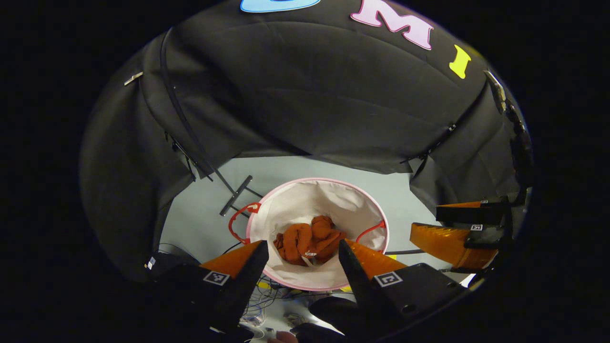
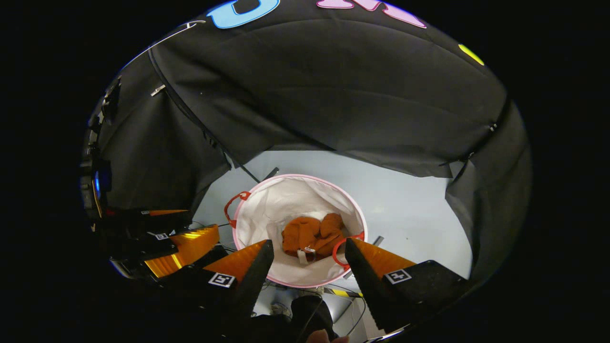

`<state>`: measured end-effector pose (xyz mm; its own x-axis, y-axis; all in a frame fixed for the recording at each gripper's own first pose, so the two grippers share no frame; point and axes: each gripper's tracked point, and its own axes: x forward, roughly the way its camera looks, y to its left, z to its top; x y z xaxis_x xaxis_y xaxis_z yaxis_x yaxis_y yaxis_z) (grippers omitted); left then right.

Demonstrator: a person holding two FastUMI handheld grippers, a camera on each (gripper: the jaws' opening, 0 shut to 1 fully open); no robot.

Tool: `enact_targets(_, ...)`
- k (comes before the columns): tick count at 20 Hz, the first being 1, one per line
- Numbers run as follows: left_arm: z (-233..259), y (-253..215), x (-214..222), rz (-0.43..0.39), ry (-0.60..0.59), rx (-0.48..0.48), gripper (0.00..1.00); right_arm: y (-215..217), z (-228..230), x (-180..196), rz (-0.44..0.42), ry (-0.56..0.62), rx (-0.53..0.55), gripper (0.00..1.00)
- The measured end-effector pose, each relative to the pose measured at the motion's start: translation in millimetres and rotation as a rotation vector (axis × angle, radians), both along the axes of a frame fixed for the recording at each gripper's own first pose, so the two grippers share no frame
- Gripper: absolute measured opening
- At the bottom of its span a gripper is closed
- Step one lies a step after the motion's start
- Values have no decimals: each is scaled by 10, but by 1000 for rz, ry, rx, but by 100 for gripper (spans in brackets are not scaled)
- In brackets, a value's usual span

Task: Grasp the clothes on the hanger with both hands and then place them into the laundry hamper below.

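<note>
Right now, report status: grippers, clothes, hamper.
Left gripper open, empty, above hamper. Right gripper open, empty, alongside. Orange clothes bunched at hamper bottom. Nothing in the way.

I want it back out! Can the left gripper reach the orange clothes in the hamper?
Probably yes: the left gripper hangs open above the hamper, whose top is uncovered, with the orange clothes lying bare at the bottom.

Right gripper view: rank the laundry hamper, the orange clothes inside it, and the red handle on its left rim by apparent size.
1. Laundry hamper, clearly largest.
2. Orange clothes, a crumpled pile on the hamper's bottom.
3. Red handle, a thin loop, smallest.
No ties; all three sit at a similar distance from the camera.
</note>
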<state>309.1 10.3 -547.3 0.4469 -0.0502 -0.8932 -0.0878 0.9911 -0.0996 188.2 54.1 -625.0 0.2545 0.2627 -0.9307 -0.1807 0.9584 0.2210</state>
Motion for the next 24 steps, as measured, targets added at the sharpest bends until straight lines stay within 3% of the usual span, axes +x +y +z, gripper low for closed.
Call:
enact_targets(3, 289, -26, -46, -5, -60, -7, 94, -7, 213, 8, -46, -58, -7, 99)
enact_targets(4, 387, -23, -76, -9, -81, -7, 94, -8, 306, 18, -55, -82, -12, 93)
enact_targets(5, 427, -30, -117, -12, -102, -6, 94, -25, 408, -8, -61, -105, -15, 99)
enact_targets(9, 899, -3, -247, -24, -208, 20, 94, -10, 951, -32, -79, -226, -26, 99)
enact_targets(18, 2457, 43, -610, -47, -525, 56, 94, 13, 2797, -133, -146, -579, -29, 99)
enact_targets(24, 3598, 86, -1107, -28, -747, 72, 94, -3, 4067, -464, -185, -834, -46, 99)
